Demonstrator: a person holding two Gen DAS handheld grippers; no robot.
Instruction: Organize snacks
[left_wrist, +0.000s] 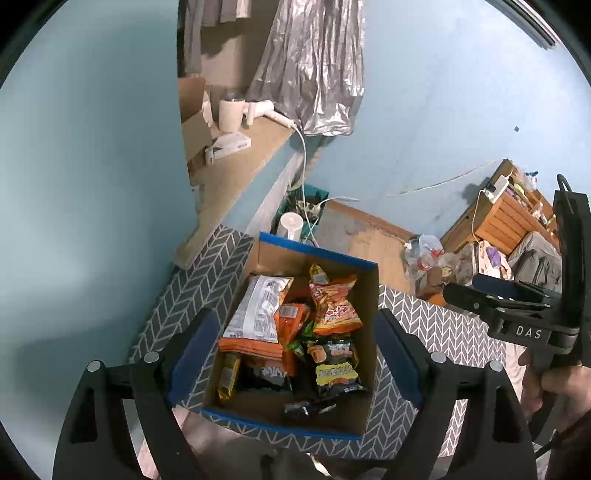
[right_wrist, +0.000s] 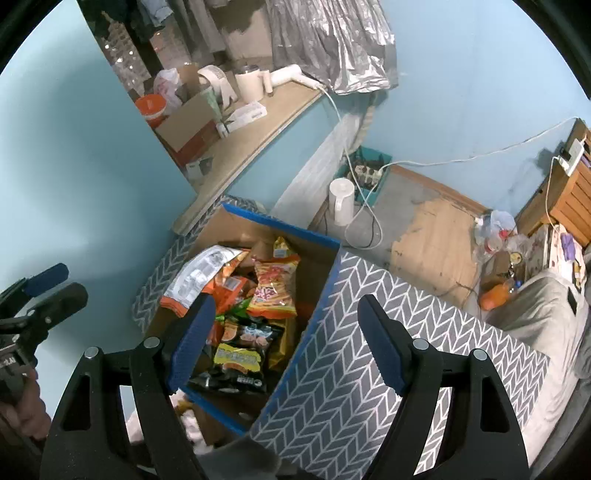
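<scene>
A cardboard box (left_wrist: 295, 254) with blue-taped rims and a grey herringbone covering sits open on the floor against a pale blue wall, filled with snack packets (left_wrist: 295, 332): a white-and-orange bag (left_wrist: 258, 314) lying on the left, an orange-red chip bag (left_wrist: 334, 306) leaning at the back, a black-and-yellow packet (left_wrist: 338, 369) toward the front and a small dark wrapper (left_wrist: 306, 408) on the bare cardboard bottom. The packets lie loosely heaped and overlapping.

The left claw (left_wrist: 293, 350) hangs above the box, angled steeply down, its blue-padded jaws spread wide to either side of the heap, with nothing gripped. The right claw (right_wrist: 286, 343) is tilted down in the same way over the box's right wall, jaws apart and empty; a hand (left_wrist: 554, 384) grips its handle at the edge of the left view.

Beyond the box stand a white jug (right_wrist: 341, 201), a teal crate (right_wrist: 369, 173) of cables and a ledge (right_wrist: 258, 125) cluttered with household items.
</scene>
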